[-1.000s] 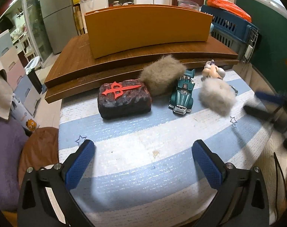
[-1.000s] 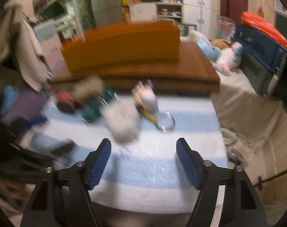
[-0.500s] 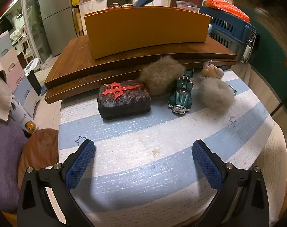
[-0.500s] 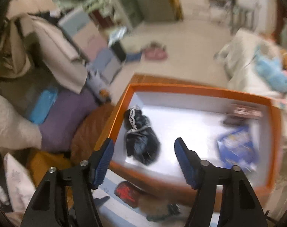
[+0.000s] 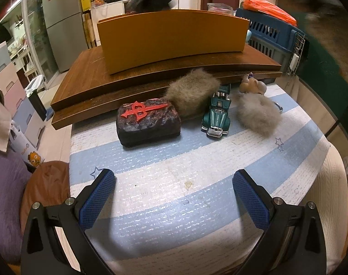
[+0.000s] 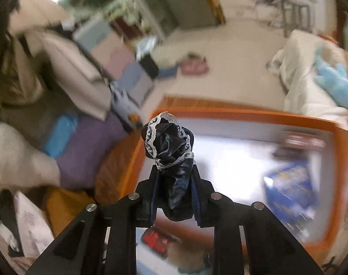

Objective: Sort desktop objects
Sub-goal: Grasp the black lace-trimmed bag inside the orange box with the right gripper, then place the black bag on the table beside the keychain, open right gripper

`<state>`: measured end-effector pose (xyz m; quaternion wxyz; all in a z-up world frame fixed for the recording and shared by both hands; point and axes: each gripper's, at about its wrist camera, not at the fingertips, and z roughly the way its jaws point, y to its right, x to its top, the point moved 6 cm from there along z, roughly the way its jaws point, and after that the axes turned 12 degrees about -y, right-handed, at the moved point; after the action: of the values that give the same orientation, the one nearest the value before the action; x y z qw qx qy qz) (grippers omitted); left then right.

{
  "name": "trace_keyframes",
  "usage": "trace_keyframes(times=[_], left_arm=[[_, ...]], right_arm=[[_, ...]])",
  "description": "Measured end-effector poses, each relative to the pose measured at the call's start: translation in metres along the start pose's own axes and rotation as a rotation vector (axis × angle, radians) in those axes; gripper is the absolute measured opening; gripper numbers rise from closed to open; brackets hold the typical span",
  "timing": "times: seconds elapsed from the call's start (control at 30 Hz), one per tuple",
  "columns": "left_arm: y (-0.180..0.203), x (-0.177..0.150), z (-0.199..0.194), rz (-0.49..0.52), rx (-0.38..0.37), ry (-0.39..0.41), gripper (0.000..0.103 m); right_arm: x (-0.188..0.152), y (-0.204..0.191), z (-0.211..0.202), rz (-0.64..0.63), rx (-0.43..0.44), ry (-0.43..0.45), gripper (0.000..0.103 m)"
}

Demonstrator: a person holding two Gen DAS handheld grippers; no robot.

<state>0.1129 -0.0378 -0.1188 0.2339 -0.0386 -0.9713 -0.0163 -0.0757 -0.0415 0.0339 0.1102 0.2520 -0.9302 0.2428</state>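
The right gripper (image 6: 172,178) has its jaws clamped on a black lace-trimmed cloth (image 6: 168,142), above the orange box (image 6: 334,160). The left gripper (image 5: 174,197) has its jaws spread wide and empty; ahead of them the dark case (image 5: 148,123), toy car (image 5: 216,116) and two fur balls (image 5: 258,112) lie unsorted on the worktop (image 5: 174,206).

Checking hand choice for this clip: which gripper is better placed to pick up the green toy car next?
Left. The left gripper is open and empty, facing the green toy car on the striped mat. The right gripper is shut on a black lace-trimmed cloth above the orange box.
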Motion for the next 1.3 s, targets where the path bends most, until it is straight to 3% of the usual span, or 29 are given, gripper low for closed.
trace_keyframes(times=[0.1, 0.2, 0.3, 0.4, 0.53, 0.63, 0.7, 0.77, 0.9, 1.0, 1.13, 1.23, 1.3], left_arm=[[0.0, 0.0, 0.0, 0.002, -0.001, 0.002, 0.103], [0.0, 0.0, 0.0, 0.002, -0.001, 0.0, 0.103], [0.0, 0.0, 0.0, -0.001, 0.001, -0.003, 0.103], [0.0, 0.0, 0.0, -0.004, 0.003, -0.011, 0.103], [0.0, 0.0, 0.001, -0.012, 0.008, -0.035, 0.103], [0.0, 0.0, 0.001, -0.015, 0.01, -0.045, 0.103], [0.001, 0.0, 0.001, -0.017, 0.011, -0.05, 0.103], [0.001, 0.0, 0.0, -0.018, 0.012, -0.053, 0.103], [0.001, 0.0, 0.0, -0.018, 0.012, -0.053, 0.103], [0.0, -0.001, 0.0, -0.018, 0.011, -0.055, 0.103], [0.0, -0.001, 0.0, -0.018, 0.011, -0.058, 0.103], [0.0, -0.001, 0.001, -0.017, 0.011, -0.066, 0.103], [-0.001, 0.0, 0.001, -0.017, 0.011, -0.073, 0.103]], right_arm=[[-0.039, 0.012, -0.054, 0.029, -0.038, 0.091, 0.024], [-0.094, 0.041, -0.073, 0.096, -0.106, 0.101, 0.024], [-0.148, 0.08, -0.054, 0.218, -0.163, 0.033, 0.024], [-0.184, 0.11, -0.018, 0.344, -0.107, -0.044, 0.024], [-0.185, 0.115, 0.012, 0.372, -0.049, -0.054, 0.026], [-0.171, 0.117, 0.01, 0.382, -0.023, 0.05, 0.034], [-0.168, 0.119, 0.004, 0.39, -0.049, 0.1, 0.042], [-0.17, 0.111, -0.007, 0.365, -0.078, 0.149, 0.058], [-0.191, 0.094, -0.034, 0.307, -0.225, 0.225, 0.072], [-0.211, 0.078, -0.035, 0.254, -0.321, 0.239, 0.073], [-0.234, 0.063, -0.006, 0.2, -0.415, 0.212, 0.073], [-0.246, 0.068, 0.029, 0.171, -0.461, 0.144, 0.074], [-0.254, 0.062, 0.04, 0.122, -0.541, 0.186, 0.079]])
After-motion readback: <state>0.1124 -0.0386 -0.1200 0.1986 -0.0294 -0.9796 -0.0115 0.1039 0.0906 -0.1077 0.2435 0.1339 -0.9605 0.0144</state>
